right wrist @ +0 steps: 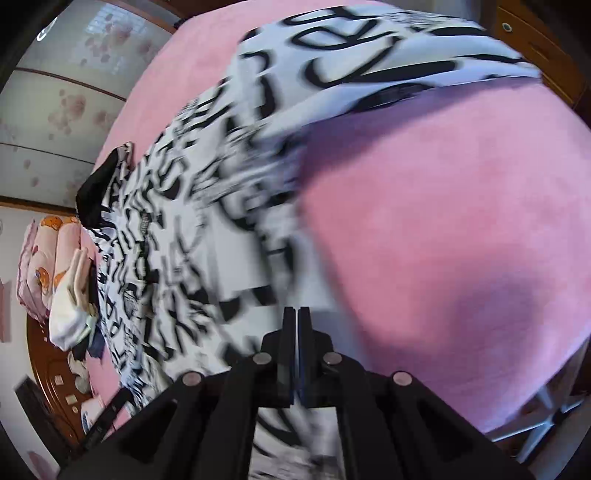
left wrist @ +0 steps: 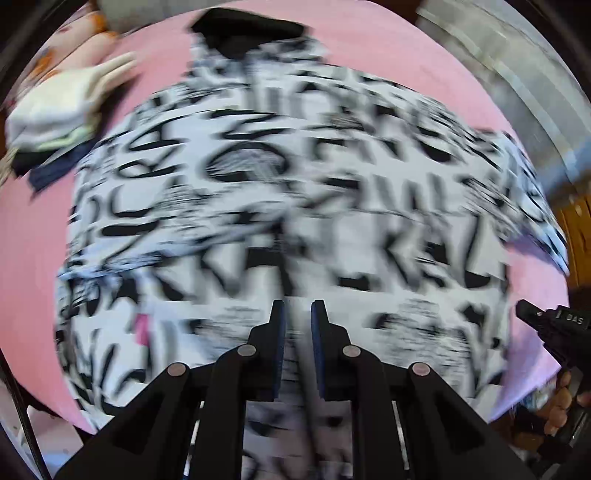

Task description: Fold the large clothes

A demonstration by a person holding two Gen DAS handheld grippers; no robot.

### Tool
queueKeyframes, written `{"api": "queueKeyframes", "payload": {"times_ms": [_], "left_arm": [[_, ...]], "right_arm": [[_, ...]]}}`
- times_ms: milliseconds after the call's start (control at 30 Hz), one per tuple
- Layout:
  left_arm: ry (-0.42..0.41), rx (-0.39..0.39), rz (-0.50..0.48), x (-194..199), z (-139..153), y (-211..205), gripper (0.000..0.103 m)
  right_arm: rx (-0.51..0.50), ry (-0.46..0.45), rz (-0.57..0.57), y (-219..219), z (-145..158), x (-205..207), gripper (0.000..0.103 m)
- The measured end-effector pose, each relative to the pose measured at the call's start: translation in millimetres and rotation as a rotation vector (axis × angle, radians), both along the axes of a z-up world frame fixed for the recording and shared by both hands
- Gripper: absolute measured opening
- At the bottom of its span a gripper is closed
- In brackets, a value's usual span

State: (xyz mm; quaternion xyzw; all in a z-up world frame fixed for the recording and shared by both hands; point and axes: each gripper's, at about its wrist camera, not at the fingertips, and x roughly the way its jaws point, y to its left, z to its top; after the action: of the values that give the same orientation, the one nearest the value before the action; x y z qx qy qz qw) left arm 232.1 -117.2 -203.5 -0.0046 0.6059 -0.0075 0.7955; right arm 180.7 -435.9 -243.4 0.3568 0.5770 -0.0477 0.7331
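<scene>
Two claws: both over a pink bed, one printed shirt between them.
Shirt: white with black lettering, spread across the bed; black collar at the far end; image blurred.
Left claw: narrow gap, shirt fabric running between the pads; grip on it cannot be told.
Right claw: pressed together at the shirt's near edge; whether cloth is pinched cannot be told.
Shirt side: one flap raised off the bed in the right view.
Clothes pile: near the shirt's shoulder.
</scene>
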Motion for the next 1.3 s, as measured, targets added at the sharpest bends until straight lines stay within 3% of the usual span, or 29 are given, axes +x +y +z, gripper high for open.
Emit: {"api": "queueKeyframes", "payload": {"times_ms": [200, 567, 767, 833, 1167, 1300], "left_arm": [[0.040, 0.009, -0.151, 3, -1, -98, 0.012], [0.081, 0.108, -0.305, 2, -11, -199, 0.017], [0.086, 0.125, -0.351, 12, -11, -222, 0.022], [0.087, 0.126, -0.359, 15, -12, -227, 0.022], [0.110, 0.134, -0.346, 28, -19, -236, 0.023], [0.124, 0.133, -0.341, 29, -21, -234, 0.023]], "right_arm": [[0.087, 0.030, -0.077, -74, -9, -24, 0.002], [0.187, -0.046, -0.384, -201, -27, -40, 0.002], [0.248, -0.115, -0.558, -248, -37, -36, 0.004], [0.271, -0.127, -0.594, -257, -43, -32, 0.010], [0.389, -0.194, -0.708, -266, -62, -26, 0.016], [0.388, -0.212, -0.735, -266, -56, -37, 0.036]]}}
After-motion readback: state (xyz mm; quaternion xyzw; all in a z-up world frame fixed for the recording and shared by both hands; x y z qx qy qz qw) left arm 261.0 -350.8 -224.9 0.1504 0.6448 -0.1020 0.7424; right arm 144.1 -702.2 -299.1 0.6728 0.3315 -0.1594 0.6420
